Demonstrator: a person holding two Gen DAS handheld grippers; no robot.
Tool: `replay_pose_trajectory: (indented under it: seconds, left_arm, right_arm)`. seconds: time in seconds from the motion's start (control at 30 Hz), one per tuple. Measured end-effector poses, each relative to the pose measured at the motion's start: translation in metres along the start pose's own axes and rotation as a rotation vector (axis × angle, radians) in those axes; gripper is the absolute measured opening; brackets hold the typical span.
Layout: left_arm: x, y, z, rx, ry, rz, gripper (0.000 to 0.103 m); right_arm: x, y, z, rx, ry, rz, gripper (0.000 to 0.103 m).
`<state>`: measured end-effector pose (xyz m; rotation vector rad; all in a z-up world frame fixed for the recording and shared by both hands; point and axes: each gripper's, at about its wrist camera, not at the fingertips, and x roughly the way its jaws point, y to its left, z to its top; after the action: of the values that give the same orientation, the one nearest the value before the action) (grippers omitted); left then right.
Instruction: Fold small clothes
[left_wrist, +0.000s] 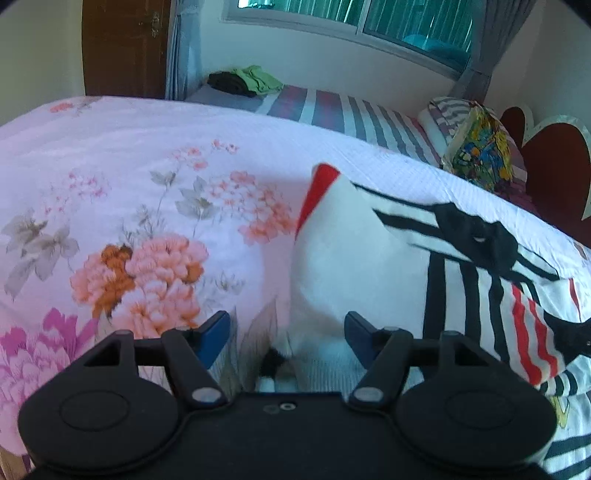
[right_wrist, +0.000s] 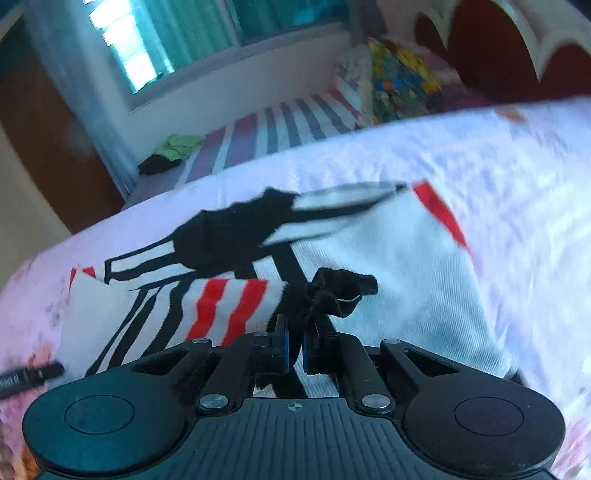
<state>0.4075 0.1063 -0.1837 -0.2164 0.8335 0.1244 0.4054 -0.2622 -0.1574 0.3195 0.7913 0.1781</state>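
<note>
While left fingers (left_wrist: 288, 332) gape, right fingers (right_wrist: 295, 347) pinch the garment's (right_wrist: 399, 266) black fabric.

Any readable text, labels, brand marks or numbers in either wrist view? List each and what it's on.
None readable.
Small garment: only black and red stripes and black patches, no lettering visible.
Colourful patterned pillow: print is too blurred to tell whether it carries any words.
Right gripper body: a small crosshair mark, no letters.
Left gripper body: no markings legible.
Floral bedsheet: flowers only.

White garment (left_wrist: 354, 258) — black and red stripes — on pink floral bedsheet (left_wrist: 147, 184).
</note>
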Motion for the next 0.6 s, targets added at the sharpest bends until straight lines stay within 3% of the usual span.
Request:
replay_pose_trajectory:
  seconds: [0.13, 0.23, 0.37, 0.6]
  left_arm:
    - [0.008, -0.007, -0.002, 0.016, 0.018, 0.009, 0.062]
    - [0.007, -0.015, -0.007, 0.028, 0.018, -0.03, 0.065]
    - [0.014, -0.023, -0.014, 0.055, 0.028, -0.011, 0.067]
    - [0.007, -0.016, 0.016, 0.013, 0.007, -0.025, 0.064]
  right_arm:
    - [-0.025, 0.007, 0.003, -0.134, -0.096, -0.031, 0.006]
    - [-0.015, -0.014, -0.006, -0.112, -0.049, -0.101, 0.006]
    - [0.005, -0.028, -0.021, -0.107, 0.013, -0.149, 0.006]
    - [-0.006, -0.038, -0.014, -0.037, 0.027, -0.077, 0.013]
